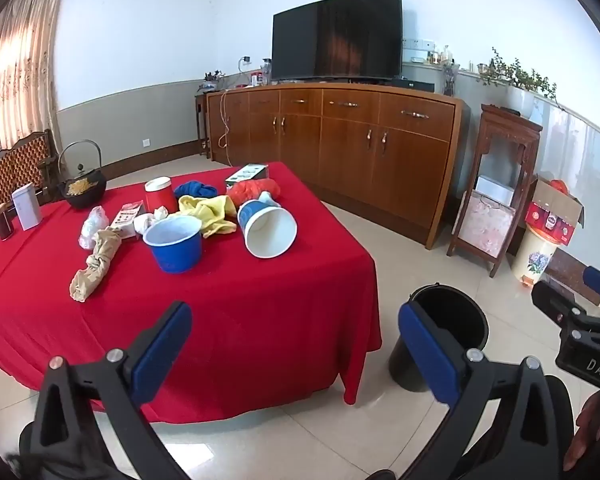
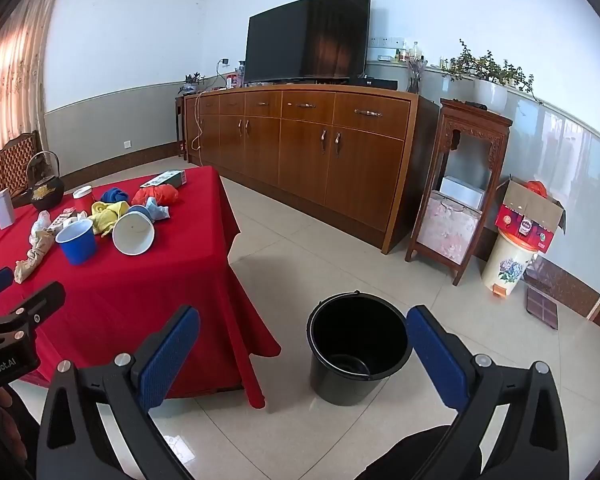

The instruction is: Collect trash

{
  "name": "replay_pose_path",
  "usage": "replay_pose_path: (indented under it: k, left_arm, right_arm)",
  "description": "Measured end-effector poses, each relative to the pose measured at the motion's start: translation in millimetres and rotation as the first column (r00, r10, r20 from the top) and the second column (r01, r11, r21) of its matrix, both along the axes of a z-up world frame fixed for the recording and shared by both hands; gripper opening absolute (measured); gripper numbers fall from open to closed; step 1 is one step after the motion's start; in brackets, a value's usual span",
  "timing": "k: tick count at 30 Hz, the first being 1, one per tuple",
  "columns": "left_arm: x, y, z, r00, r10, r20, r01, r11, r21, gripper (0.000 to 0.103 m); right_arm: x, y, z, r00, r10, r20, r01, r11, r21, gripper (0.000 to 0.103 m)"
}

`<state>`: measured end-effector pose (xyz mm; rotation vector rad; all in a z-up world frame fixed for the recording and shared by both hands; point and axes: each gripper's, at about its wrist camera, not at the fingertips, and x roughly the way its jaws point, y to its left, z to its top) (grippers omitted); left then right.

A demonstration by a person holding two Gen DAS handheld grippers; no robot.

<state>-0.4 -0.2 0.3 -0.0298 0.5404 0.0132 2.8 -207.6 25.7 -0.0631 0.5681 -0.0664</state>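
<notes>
Both grippers tilt downward — left gripper (image 1: 296,344), right gripper (image 2: 304,348) — fingers spread.

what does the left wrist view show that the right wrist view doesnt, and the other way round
Only the left wrist view shows the right gripper at its right edge. Only the right wrist view shows the black bucket's empty inside and a dark tile lying on the floor. Both show the red tablecloth, the upright blue cup and the tipped cup.
</notes>
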Motion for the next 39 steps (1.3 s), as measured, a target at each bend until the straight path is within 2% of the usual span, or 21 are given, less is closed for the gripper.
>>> replay_pose_path:
  k: [39]
  left_arm:
    - [-1.4, 2.5, -1.8, 1.000, 0.002, -0.008, -0.002, 1.000, -0.013, 0.103]
  right_arm:
    - [3.6, 4.6, 3.7, 1.000, 0.012, 0.013, -0.012, 1.000, -0.012, 0.103]
